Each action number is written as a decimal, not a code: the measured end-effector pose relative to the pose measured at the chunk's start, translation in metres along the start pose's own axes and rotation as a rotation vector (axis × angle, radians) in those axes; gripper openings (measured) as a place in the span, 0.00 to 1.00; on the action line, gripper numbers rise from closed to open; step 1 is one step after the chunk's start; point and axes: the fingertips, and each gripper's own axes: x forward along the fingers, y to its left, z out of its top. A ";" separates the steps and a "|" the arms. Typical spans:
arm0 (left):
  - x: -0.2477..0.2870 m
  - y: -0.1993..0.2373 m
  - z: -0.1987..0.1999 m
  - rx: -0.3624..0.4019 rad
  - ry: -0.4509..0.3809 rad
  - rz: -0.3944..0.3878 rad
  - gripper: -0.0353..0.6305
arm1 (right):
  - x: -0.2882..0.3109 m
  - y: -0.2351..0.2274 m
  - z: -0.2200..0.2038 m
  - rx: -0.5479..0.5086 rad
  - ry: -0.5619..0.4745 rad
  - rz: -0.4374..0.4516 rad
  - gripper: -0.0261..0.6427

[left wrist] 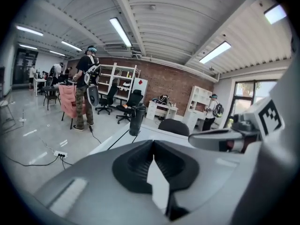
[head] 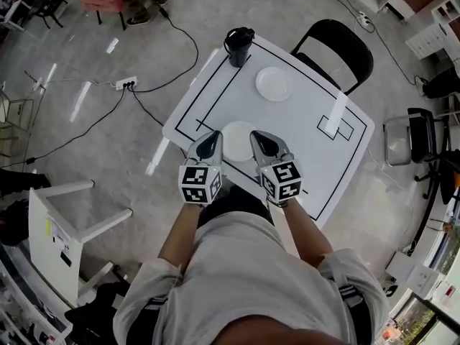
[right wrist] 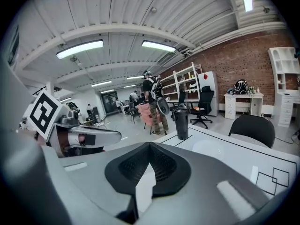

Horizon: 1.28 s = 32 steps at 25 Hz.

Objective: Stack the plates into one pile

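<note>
No pile yet, so nothing of the task done. Two white plates lying well apart on the tabletop (head: 302,157): near plate (head: 239,136) by the front edge, far plate (head: 274,84) further back, toward the black tumbler (head: 239,45) at the far corner. Clenched and empty, the left gripper (head: 213,144), jaws pressed together with nothing between them, poised beside the near plate's left rim. Same for the right gripper (head: 261,144): clenched on nothing, beside that plate's right rim. No contact with either plate, as far as can be told from above. Left to do, by the look of it: open up, take hold of one plate, carry it across, set it squarely on the other
</note>
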 end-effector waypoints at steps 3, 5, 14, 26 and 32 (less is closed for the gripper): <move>0.019 0.006 0.001 0.019 0.045 0.001 0.06 | 0.011 -0.017 0.000 -0.004 0.008 0.024 0.04; 0.031 0.008 0.000 0.022 0.065 -0.005 0.06 | 0.019 -0.036 -0.004 -0.001 0.030 0.010 0.04; 0.090 0.014 -0.003 0.068 0.189 -0.236 0.06 | 0.041 -0.064 -0.015 0.099 0.085 -0.164 0.04; 0.156 -0.015 0.014 0.100 0.249 -0.479 0.06 | 0.051 -0.101 -0.020 0.271 0.082 -0.371 0.04; 0.195 -0.028 0.013 0.114 0.295 -0.476 0.06 | 0.057 -0.148 -0.021 0.312 0.067 -0.397 0.04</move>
